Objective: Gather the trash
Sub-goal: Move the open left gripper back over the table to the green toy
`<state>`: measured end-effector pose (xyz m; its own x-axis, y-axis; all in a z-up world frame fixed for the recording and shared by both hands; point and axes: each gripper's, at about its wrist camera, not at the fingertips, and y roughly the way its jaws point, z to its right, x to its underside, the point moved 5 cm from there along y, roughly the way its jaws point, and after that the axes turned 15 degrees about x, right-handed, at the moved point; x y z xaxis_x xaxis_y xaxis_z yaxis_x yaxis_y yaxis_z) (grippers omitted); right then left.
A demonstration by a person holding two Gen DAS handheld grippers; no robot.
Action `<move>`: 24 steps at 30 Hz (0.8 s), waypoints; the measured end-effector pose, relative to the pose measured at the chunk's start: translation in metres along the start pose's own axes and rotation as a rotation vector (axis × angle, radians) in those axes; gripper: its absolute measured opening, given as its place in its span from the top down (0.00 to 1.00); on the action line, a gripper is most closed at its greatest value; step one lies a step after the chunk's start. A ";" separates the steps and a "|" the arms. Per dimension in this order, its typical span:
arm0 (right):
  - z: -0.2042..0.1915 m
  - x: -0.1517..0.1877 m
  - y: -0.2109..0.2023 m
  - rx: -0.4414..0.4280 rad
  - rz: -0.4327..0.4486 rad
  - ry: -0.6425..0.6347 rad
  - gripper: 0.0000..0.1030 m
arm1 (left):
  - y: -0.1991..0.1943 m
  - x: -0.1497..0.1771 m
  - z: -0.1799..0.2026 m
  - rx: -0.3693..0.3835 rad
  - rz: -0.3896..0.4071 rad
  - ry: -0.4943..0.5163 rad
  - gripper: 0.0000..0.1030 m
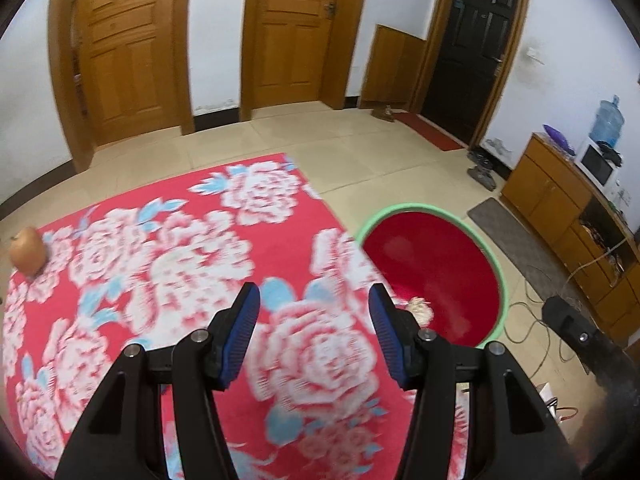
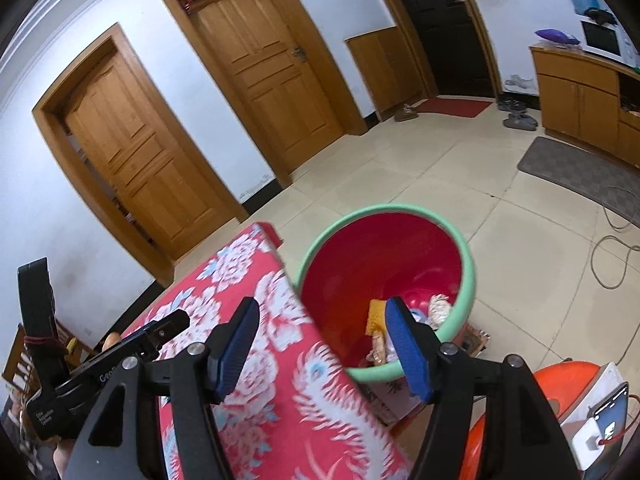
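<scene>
Right gripper [image 2: 322, 344] fingers spread, nothing between them, above counter [image 2: 248, 280] edge and red bin [image 2: 466, 280] holding trash [image 2: 440, 308]; left gripper [image 1: 314, 336] fingers likewise spread, empty, over floral cloth [image 1: 180, 248].

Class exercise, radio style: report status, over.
Left gripper open, empty. Right gripper open, empty. Trash in red bin; brown item on cloth. Nothing blocking.

Much of what I see is blurred or covered

The desk [image 1: 168, 248] cloth smears with motion blur; its edge hides the near side of the bin [image 2: 464, 280], and I cannot tell what the trash [image 2: 438, 308] inside is, partly behind my right hand-held gripper [image 2: 324, 346].
</scene>
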<state>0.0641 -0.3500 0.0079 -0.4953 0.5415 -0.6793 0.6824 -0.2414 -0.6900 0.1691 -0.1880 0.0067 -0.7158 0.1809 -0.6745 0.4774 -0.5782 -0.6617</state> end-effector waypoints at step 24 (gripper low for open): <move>-0.047 0.037 0.001 0.001 -0.069 -0.104 0.30 | -0.012 0.066 -0.131 -0.135 -0.099 -0.153 0.45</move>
<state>0.0717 -0.2924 -0.0062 -0.5946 0.4702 -0.6522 0.6442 -0.2068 -0.7364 0.1831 -0.0648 -0.0727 -0.8266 0.1031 -0.5533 0.4574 -0.4498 -0.7671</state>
